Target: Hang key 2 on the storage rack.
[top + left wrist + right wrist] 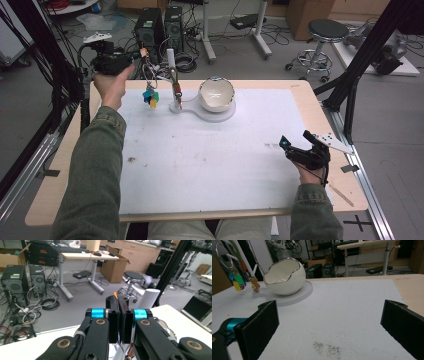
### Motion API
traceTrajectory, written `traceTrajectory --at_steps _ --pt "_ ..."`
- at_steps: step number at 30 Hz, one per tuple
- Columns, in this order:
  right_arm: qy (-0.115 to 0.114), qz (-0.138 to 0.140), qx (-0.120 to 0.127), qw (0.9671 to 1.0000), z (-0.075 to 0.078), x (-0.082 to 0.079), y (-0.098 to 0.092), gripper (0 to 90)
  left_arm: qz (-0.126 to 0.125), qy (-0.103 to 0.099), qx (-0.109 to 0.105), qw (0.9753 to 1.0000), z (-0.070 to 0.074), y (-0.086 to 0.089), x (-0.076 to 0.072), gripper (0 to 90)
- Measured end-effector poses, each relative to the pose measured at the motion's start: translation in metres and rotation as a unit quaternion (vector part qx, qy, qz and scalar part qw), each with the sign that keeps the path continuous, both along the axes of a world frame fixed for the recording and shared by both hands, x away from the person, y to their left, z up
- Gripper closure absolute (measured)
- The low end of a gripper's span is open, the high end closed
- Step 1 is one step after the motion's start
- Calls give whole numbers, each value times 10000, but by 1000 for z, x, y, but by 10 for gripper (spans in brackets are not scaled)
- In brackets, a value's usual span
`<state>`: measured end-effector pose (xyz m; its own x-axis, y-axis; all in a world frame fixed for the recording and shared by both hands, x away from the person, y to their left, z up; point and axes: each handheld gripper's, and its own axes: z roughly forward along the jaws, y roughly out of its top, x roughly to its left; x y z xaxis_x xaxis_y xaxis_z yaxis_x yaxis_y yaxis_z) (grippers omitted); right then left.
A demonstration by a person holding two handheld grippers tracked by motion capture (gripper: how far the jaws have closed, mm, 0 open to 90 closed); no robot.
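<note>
- The key ring (148, 70) with its coloured tags (150, 97) hangs in the air above the far-left corner of the tabletop (210, 155), just left of the white stand (172, 75); from the right gripper view the ring (223, 252) and tags (237, 281) dangle beside the stand's pegs
- The left gripper (131, 61) is raised at that corner with its fingers (113, 315) clenched; an orange sliver (115, 295) peeks above them, so I judge they are pinching the ring's top tab, which lets the keys hang freely for hooking
- A small brown charm (255, 286) already hangs on the stand, which suggests the stand is meant as the hanging place
- The stand's flat white base (220, 114) also carries an egg-shaped white bowl (216, 94) with a jagged silver rim, just right of the pegs and apart from the keys
- The right gripper (296, 146) rests low near the right edge of the tabletop, well apart from the stand, its fingers (263, 322) spread wide with nothing between them, probably parked out of the way
</note>
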<state>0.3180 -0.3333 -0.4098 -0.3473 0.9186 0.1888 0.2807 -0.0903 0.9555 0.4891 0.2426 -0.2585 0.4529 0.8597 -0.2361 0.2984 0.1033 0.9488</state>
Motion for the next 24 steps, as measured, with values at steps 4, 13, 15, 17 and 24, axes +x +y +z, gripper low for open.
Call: traceTrajectory --at_steps 4,13,15,17,24 --pt "3 -11 19 10000 0 0 0 8 -115 9 -132 9998 -3 -6 3 877" --pt "4 -1 18 10000 0 0 0 8 -261 54 -266 9993 -9 -16 8 876" --pt "9 2 33 10000 0 0 -1 8 -291 89 -227 9993 -11 -18 10 876" --pt "12 5 31 10000 0 0 -1 8 -312 124 -216 9992 -13 -21 11 877" --pt "47 14 55 10000 -1 -1 0 8 -393 198 -201 9988 -21 -31 17 876"
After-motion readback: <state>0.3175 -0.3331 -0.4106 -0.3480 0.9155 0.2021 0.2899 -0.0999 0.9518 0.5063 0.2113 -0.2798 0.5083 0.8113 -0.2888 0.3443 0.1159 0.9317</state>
